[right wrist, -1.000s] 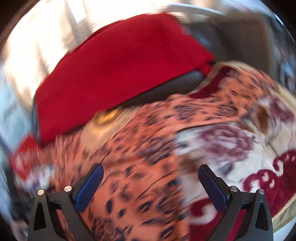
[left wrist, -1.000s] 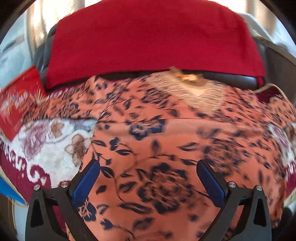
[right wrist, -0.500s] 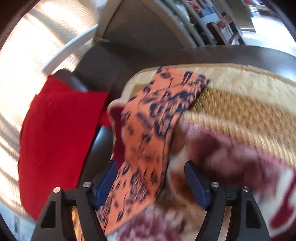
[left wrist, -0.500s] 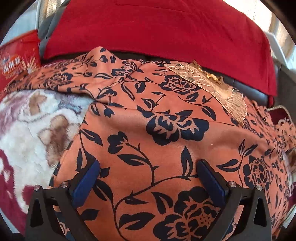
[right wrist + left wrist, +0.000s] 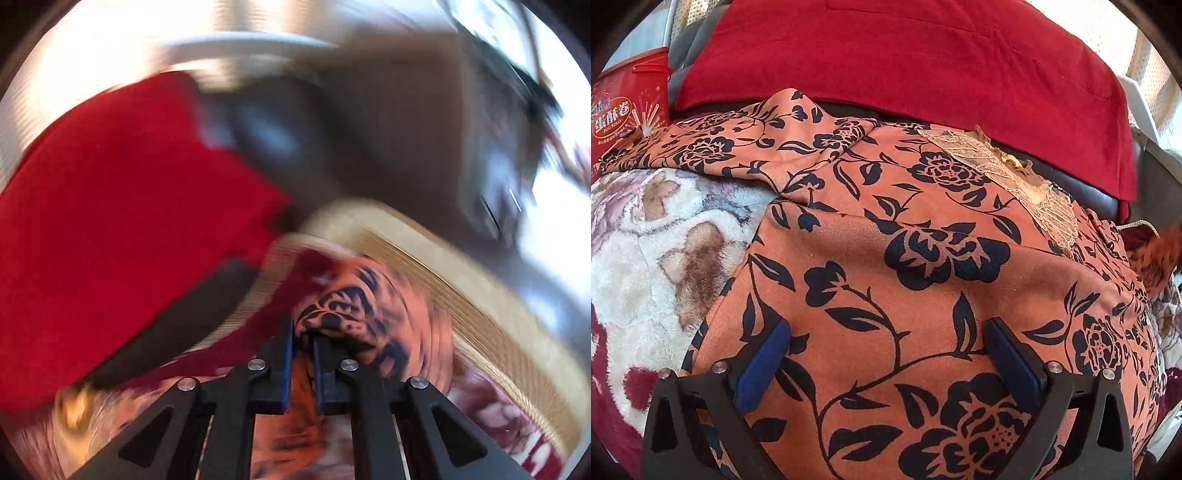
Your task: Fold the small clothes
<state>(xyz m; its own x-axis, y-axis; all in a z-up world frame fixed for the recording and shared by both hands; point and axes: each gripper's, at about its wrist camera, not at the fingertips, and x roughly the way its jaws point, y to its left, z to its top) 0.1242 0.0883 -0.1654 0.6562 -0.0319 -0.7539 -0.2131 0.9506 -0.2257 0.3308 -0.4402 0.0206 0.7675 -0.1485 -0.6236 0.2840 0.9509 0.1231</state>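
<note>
An orange garment with a black flower print [image 5: 894, 258] lies spread on a floral blanket [image 5: 639, 258], a beige lace patch [image 5: 1015, 173] near its far side. My left gripper [image 5: 886, 354] is open and empty, its blue pads [image 5: 764, 365] low over the garment's near part. In the right wrist view, which is blurred, my right gripper [image 5: 303, 347] is shut on a bunched end of the orange garment [image 5: 369, 314], held above the blanket's edge [image 5: 443, 280].
A red cushion [image 5: 905, 66] leans on a dark sofa back behind the garment; it also shows in the right wrist view [image 5: 110, 221]. A red snack tin [image 5: 628, 110] stands at the far left.
My right gripper has closed on the garment's end and is moving fast, blurring its view. My left gripper has held low over the garment, still open.
</note>
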